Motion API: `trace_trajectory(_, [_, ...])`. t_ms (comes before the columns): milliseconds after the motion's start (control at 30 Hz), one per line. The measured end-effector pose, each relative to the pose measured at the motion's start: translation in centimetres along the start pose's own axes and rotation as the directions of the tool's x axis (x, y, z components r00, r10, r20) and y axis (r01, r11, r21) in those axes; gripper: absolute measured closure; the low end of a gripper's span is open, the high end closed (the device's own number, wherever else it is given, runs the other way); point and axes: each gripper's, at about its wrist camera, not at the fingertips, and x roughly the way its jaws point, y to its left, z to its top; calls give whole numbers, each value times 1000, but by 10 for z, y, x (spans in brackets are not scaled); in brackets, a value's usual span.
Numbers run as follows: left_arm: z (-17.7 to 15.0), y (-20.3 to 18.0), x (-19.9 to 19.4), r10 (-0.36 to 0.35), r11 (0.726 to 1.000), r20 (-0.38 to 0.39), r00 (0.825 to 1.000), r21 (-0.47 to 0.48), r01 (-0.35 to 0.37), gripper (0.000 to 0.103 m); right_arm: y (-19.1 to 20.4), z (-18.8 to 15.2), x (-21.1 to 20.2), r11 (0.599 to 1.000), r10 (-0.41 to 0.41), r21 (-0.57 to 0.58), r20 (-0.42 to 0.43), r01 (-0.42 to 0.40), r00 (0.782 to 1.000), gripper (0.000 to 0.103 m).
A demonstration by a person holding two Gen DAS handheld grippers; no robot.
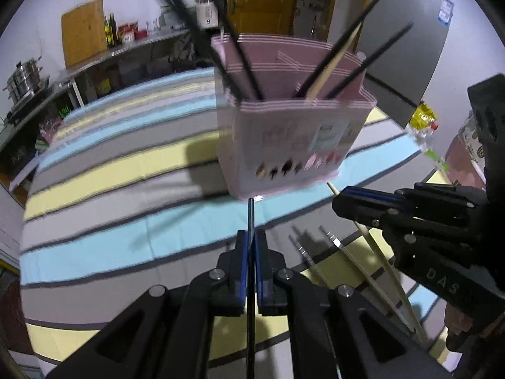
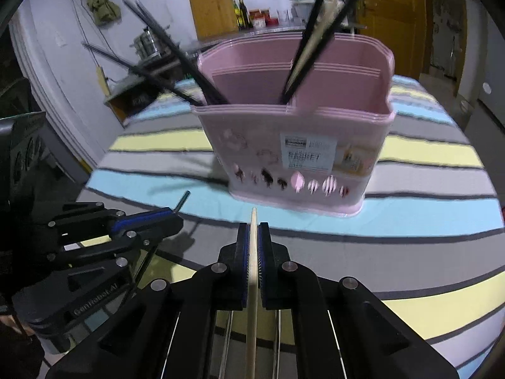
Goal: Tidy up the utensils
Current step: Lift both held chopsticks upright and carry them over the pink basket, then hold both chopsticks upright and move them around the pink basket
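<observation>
A pink utensil basket (image 1: 284, 145) (image 2: 300, 145) stands on the striped tablecloth, with several black chopsticks (image 1: 240, 60) (image 2: 189, 66) and one wooden chopstick (image 1: 334, 66) leaning in its compartments. My left gripper (image 1: 251, 246) is shut on a black chopstick (image 1: 251, 221), a little in front of the basket; it also shows in the right wrist view (image 2: 167, 218). My right gripper (image 2: 252, 240) is shut on a pale wooden chopstick (image 2: 252, 268); it shows in the left wrist view (image 1: 350, 202) too.
Two clear chopsticks (image 1: 331, 240) and a pale one (image 1: 388, 271) lie on the striped tablecloth (image 1: 110, 170) near my right gripper. A shelf with a steel pot (image 1: 25, 75), bottles and a wooden board (image 1: 83, 31) stands behind. A grey fridge (image 1: 407, 41) is at the far right.
</observation>
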Motion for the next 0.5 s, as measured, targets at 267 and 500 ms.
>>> trace_trajectory(267, [29,-5,-65,-7,1000,131,991,24,4,98,9,25,-54,1000,-1,-7,121,2,993,98])
trace_trajectory(500, [44,-9,-92,-13,1000,187,982,31,7,98,7,36,-82,1000,24,6,174,-25,984,98])
